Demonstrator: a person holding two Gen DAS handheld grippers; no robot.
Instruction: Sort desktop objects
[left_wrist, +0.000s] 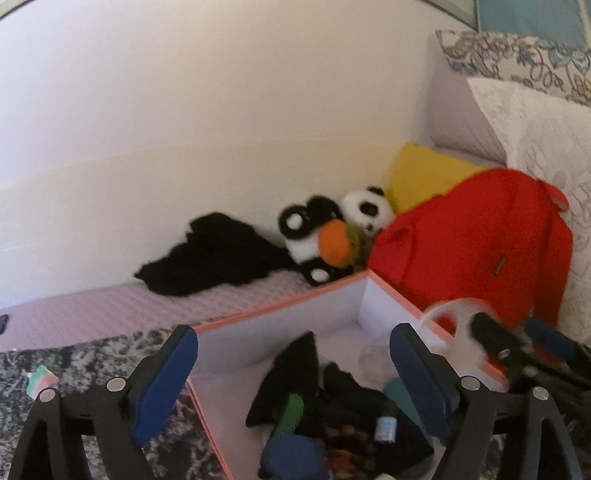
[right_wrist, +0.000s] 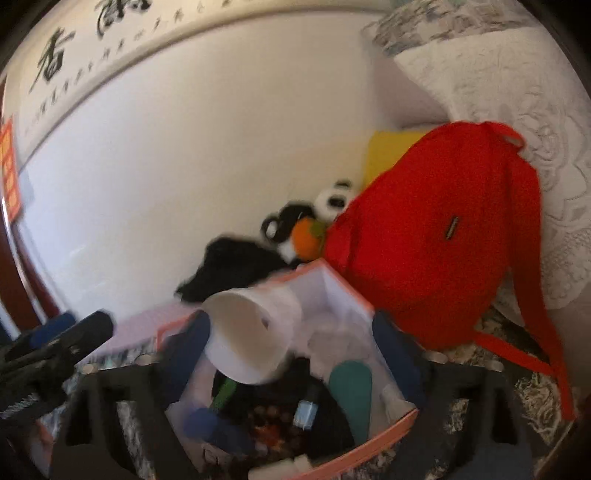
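Red backpack (left_wrist: 476, 251), white box (left_wrist: 280, 325) (orange-pink rim), yellow cushion (left_wrist: 424, 177)

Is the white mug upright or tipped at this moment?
Tipped. In the right wrist view the white mug lies on its side above the box, its open mouth facing the camera, between the right gripper's open fingers.

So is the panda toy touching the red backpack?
Touching. The left wrist view shows the panda toy with its head pressed against the red backpack.

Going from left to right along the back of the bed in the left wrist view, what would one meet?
Black cloth → panda plush holding an orange ball → yellow cushion → red backpack → white lace pillow.
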